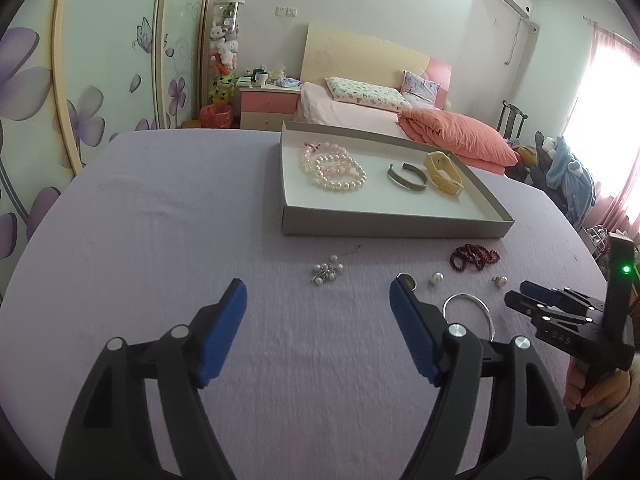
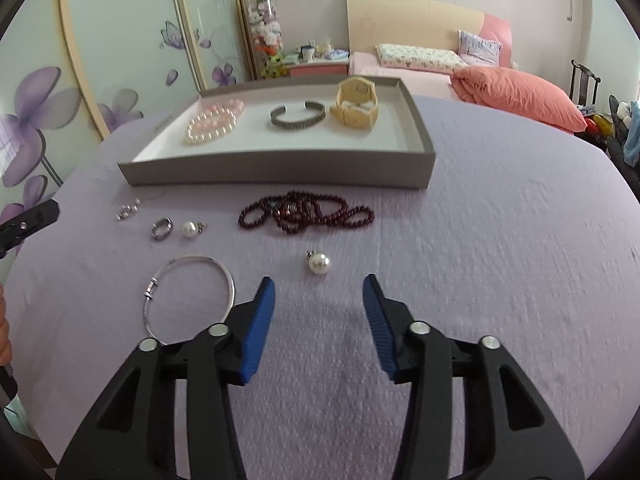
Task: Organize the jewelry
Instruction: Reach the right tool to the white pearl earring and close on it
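While empty, right gripper (image 2: 319, 290) sits just behind pearl earring (image 2: 319, 264) (untouched).

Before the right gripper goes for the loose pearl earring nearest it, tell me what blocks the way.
Nothing visible does. The right gripper is open, and only bare cloth lies between it and the pearl earring. The silver bangle sits off to the side.

My left gripper (image 1: 318, 294) hangs wide open, tilted down; my right gripper (image 2: 319, 290) gapes narrower, holding nothing.

Bare cloth (image 2: 500, 240) right of bead strand (image 2: 306, 212); tray wall (image 2: 280, 168) beyond.
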`<action>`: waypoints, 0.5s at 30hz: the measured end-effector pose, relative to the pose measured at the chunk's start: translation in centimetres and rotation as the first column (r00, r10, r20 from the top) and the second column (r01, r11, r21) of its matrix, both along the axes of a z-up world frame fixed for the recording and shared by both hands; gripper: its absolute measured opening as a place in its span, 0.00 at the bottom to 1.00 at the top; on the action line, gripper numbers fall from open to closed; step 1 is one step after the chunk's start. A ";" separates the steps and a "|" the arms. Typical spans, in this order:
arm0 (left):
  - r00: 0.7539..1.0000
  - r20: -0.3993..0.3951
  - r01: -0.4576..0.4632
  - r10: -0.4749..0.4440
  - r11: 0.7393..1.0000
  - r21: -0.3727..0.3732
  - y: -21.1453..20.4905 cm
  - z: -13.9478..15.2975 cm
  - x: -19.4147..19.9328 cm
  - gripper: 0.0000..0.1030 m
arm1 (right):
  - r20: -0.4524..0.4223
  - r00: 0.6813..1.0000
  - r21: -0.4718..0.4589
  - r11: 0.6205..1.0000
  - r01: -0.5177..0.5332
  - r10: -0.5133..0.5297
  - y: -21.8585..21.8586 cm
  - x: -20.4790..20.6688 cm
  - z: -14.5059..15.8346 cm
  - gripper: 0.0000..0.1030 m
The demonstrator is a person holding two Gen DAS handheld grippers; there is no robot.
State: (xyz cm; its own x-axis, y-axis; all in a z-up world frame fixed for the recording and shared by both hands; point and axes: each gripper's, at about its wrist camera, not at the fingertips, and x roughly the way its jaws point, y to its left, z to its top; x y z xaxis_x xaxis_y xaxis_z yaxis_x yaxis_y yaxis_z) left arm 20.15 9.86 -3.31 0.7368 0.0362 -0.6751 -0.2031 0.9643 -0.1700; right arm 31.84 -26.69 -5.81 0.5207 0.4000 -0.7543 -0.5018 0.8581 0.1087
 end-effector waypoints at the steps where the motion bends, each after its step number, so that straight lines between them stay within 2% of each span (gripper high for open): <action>1: 1.000 -0.001 0.000 0.000 1.000 -0.001 0.1 0.0 0.0 0.71 | -0.012 1.000 -0.011 1.000 -0.001 0.001 0.2 0.2 -0.3 0.38; 15: 1.000 -0.025 0.011 -0.011 1.000 -0.003 -0.5 -0.7 0.3 0.72 | -0.002 1.000 -0.062 0.998 0.015 -0.016 1.7 1.6 -0.5 0.27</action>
State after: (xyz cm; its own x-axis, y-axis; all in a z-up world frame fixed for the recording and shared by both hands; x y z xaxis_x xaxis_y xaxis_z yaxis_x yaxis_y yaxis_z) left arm 20.44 9.38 -3.98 0.7203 0.0262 -0.6932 -0.1968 0.9660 -0.1679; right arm 33.41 -25.00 -6.32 0.5248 0.3441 -0.7786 -0.4883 0.8709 0.0558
